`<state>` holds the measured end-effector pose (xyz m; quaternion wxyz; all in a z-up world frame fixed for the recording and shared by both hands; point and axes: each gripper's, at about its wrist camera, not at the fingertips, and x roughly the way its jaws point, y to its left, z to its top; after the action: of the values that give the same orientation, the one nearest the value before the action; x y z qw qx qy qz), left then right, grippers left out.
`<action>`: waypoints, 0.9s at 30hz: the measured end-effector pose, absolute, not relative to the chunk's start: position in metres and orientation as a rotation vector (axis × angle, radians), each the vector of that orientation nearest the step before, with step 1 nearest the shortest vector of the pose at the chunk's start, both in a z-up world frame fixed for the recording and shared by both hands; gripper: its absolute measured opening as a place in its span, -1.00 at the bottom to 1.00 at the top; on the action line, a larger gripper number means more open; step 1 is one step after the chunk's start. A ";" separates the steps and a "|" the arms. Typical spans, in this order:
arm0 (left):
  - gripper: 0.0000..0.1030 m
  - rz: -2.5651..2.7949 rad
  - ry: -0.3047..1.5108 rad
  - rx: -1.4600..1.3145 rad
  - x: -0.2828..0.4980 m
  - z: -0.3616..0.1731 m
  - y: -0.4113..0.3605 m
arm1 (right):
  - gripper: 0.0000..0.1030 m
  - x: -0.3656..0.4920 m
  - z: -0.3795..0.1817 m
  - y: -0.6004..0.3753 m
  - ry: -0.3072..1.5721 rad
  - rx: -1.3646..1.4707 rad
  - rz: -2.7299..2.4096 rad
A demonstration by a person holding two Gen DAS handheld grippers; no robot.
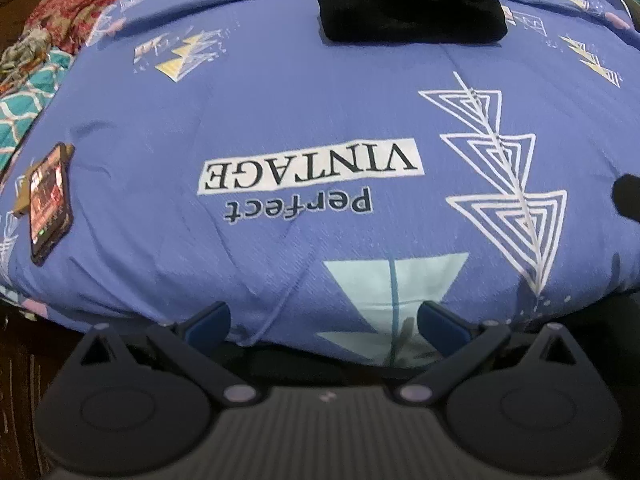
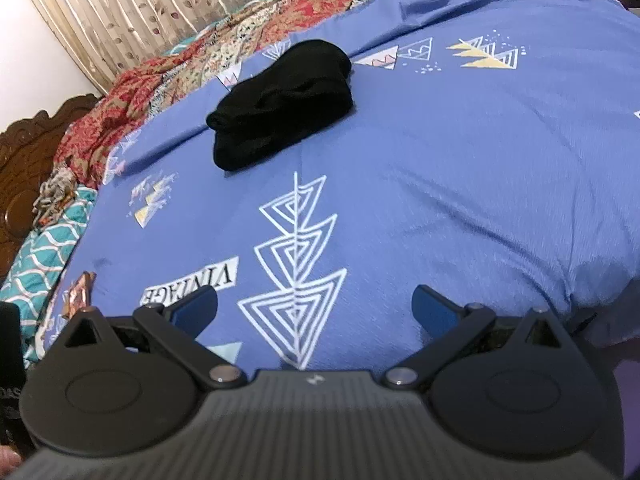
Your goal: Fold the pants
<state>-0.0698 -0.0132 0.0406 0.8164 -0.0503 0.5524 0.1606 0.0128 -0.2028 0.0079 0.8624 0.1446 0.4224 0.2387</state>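
Looking along the left gripper (image 1: pixel 324 320), its blue fingers stand wide apart with nothing between them, hanging over the near edge of the bed (image 1: pixel 280 100), which is covered with a blue printed sheet. The black pants (image 1: pixel 412 4) lie far across the bed, well apart from the gripper, already gathered into a compact, stacked bundle with squared edges. A phone (image 1: pixel 50 204) rests on the sheet at the left, well away from the bundle.

From the right wrist, the right gripper (image 2: pixel 314 308) is likewise spread and empty above the sheet near the bed's edge. The pants (image 2: pixel 280 104) show as a thick folded packet, somewhat lumpy on top, lying alone on the blue sheet with a heap of patterned bedding (image 2: pixel 200 68) just beyond it.

Judging by this, the folding looks essentially done: no legs or waistband trail out. At most a light flattening or squaring of the top layer seems left.
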 end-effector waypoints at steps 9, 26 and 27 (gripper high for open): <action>1.00 0.350 1.168 -0.090 -0.069 0.043 -0.014 | 1.00 0.006 0.021 -0.198 0.849 0.300 0.540; 1.00 0.371 1.182 -0.087 -0.069 0.040 -0.014 | 1.00 0.008 0.013 -0.198 0.886 0.313 0.539; 1.00 0.375 1.180 -0.086 -0.069 0.040 -0.014 | 1.00 0.008 0.014 -0.198 0.886 0.313 0.540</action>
<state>-0.0690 -0.0141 0.0398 0.8135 -0.0401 0.5530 0.1759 0.0081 -0.1978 0.0136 0.8567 0.1487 0.4218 0.2569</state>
